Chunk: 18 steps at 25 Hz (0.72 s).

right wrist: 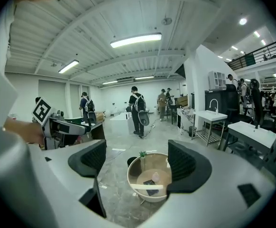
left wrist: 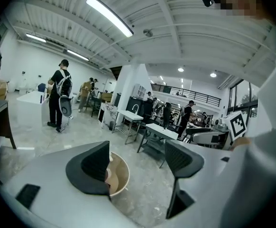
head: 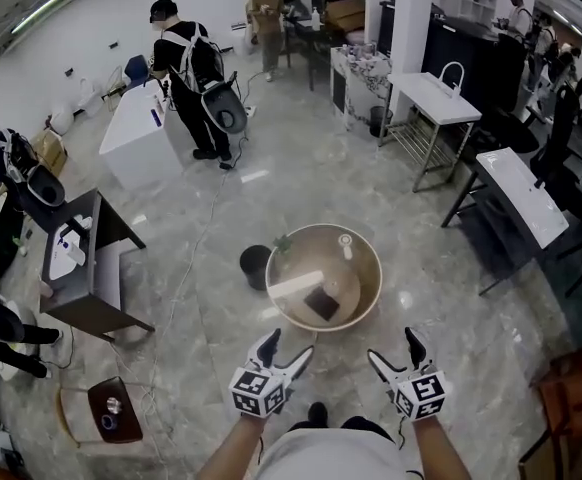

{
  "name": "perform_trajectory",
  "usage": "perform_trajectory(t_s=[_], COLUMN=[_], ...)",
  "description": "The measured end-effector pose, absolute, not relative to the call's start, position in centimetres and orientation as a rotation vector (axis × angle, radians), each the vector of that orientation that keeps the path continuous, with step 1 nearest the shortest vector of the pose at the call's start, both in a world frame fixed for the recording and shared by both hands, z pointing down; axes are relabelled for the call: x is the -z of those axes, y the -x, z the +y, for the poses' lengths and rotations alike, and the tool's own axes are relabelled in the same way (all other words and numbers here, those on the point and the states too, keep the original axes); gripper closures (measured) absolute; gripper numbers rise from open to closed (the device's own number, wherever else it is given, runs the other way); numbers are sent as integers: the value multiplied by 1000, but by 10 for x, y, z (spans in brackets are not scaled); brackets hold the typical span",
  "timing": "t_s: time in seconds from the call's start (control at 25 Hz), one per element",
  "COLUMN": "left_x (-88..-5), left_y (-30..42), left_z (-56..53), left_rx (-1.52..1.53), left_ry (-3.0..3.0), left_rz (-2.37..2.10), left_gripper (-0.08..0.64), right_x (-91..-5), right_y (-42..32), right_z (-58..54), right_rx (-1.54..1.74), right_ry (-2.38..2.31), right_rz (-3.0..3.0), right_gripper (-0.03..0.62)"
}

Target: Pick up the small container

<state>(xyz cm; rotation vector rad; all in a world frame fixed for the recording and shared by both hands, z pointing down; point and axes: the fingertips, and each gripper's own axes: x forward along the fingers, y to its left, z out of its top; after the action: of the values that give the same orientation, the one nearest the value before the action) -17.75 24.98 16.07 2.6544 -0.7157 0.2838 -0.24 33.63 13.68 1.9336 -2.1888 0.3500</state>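
A round bowl-shaped table (head: 365,251) stands on the marble floor ahead of me. A small white container (head: 345,241) stands at its far right side. Also on it are a white bar (head: 296,284), a black pad (head: 322,303) and a small green plant (head: 283,240). My left gripper (head: 289,346) and right gripper (head: 392,346) hover side by side short of the table, both open and empty. In the right gripper view the table (right wrist: 134,184) lies between the jaws of that gripper (right wrist: 137,163). In the left gripper view the table's rim (left wrist: 123,175) peeks out beside the left jaw.
A black bin (head: 254,264) stands at the table's left. A dark desk (head: 91,268) and a brown stool (head: 114,410) are at the left. White sink tables (head: 436,98) stand at the right. A person (head: 196,78) and a white counter (head: 136,128) are farther back.
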Motion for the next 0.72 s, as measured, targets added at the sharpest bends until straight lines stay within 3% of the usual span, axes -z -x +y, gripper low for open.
perform_trajectory(t_s=[0.72], left_x=[-199], left_y=[129], left_z=[189], left_rx=[-336], left_ry=[-2568], left_rz=[-728], left_gripper=[189], right_x=[-168], right_y=[-37], right_z=[258], right_rx=[-436], right_ry=[-1842], right_rz=[-2209], right_gripper=[173])
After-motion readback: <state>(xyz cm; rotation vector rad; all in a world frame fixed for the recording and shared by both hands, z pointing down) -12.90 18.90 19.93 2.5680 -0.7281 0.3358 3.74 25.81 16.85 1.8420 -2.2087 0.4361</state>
